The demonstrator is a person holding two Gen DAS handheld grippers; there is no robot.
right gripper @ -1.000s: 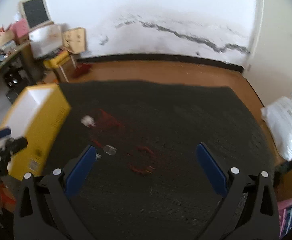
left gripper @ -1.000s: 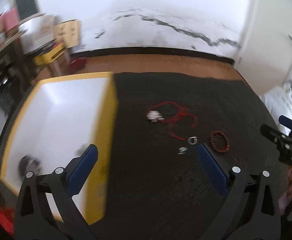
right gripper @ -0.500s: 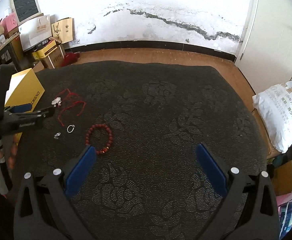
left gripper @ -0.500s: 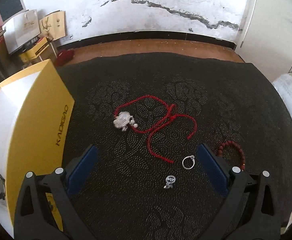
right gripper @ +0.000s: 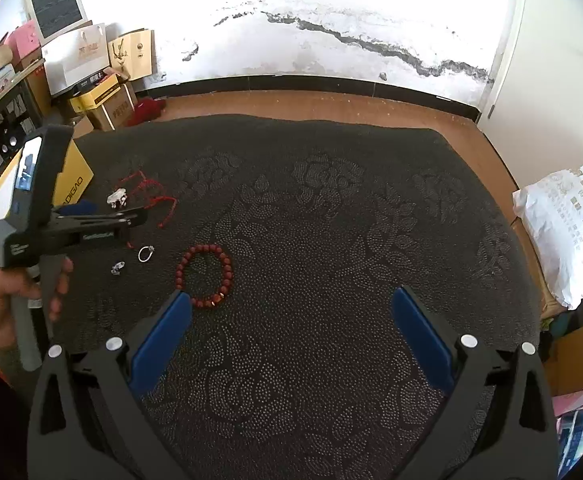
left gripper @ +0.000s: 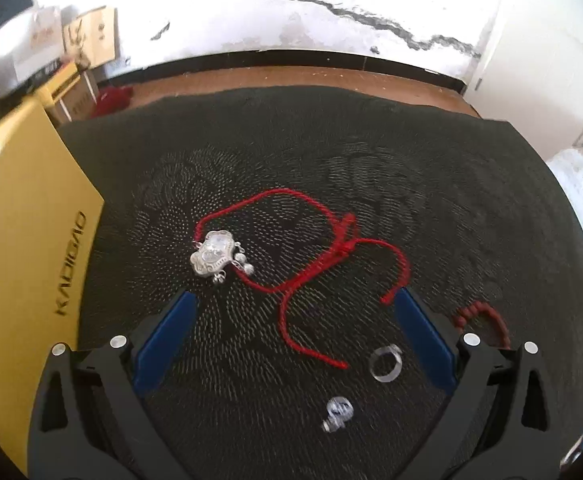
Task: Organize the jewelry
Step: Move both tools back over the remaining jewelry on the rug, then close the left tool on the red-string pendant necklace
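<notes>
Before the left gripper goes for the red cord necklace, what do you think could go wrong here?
1. The red cord necklace lies in tangled loops, so a pinch on the cord may leave the silver pendant dragging and snagging on the textured black mat.
2. The silver ring and small silver charm sit between the open fingers of the left gripper, so lowering it might nudge them.
</notes>
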